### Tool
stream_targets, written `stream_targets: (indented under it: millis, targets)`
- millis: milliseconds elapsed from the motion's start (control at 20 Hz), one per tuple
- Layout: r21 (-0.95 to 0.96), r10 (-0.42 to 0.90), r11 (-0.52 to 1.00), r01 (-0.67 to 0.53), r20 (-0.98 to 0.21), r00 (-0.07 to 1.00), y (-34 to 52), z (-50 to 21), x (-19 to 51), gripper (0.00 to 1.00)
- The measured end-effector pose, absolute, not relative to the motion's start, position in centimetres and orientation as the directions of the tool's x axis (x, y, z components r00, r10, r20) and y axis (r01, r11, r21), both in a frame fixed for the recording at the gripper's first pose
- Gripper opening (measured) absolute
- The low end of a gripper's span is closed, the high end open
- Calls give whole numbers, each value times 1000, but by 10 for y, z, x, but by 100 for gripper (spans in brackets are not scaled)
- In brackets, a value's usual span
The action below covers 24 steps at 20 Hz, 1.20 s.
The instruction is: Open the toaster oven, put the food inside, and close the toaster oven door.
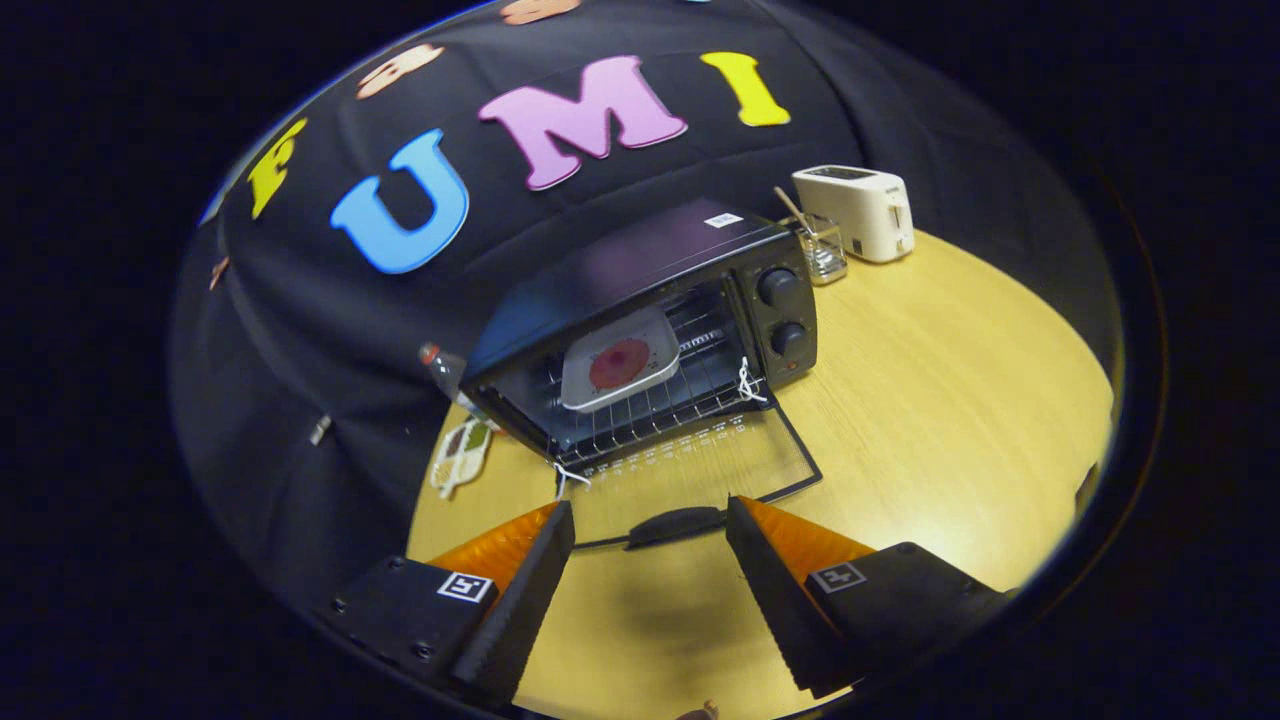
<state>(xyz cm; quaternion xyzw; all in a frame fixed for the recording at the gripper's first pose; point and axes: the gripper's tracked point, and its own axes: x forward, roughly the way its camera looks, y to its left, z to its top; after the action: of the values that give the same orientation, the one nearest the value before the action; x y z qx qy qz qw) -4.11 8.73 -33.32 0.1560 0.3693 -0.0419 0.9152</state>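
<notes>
Two fingers of the gripper [650,520] stand spread apart with nothing pinched; the handle [675,525] of the oven door sits just ahead of them, in the gap between the tips, and whether either tip touches it cannot be told; bare wooden table [930,400] lies under and to the right of the fingers, with plenty of open room on that side up to the table's rim; to the left the table ends close by, against the black cloth wall. The toaster oven [640,300] stands beyond the fingers with its mouth facing them, its long axis running left to right and tilted in this view; its glass door [700,460] hangs fully open, lying flat toward the fingers; on the wire rack [690,385] inside rests a pale tray [620,360] with a round red piece of food [620,363]; two knobs [782,312] sit on the oven's right face; a small white label on its top is too small to read. Beyond the oven to the right stand a glass jar [822,250] and a white toaster [860,210]; a bottle [445,370] and a small packet [462,455] lie at the oven's left.
</notes>
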Motion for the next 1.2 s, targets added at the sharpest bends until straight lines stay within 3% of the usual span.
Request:
stream_targets:
  millis: [150, 300, 800, 1200]
  targets:
    - [84, 13, 994, 71, -734, 679, 97, -366, -60, 99]
    - [57, 28, 998, 27, -781, 623, 113, -402, -69, 99]
    - [-15, -51, 997, 75, -864, 502, 100, -466, -58, 100]
    - [-56, -94, 994, 90, -858, 504, 96, -486, -42, 100]
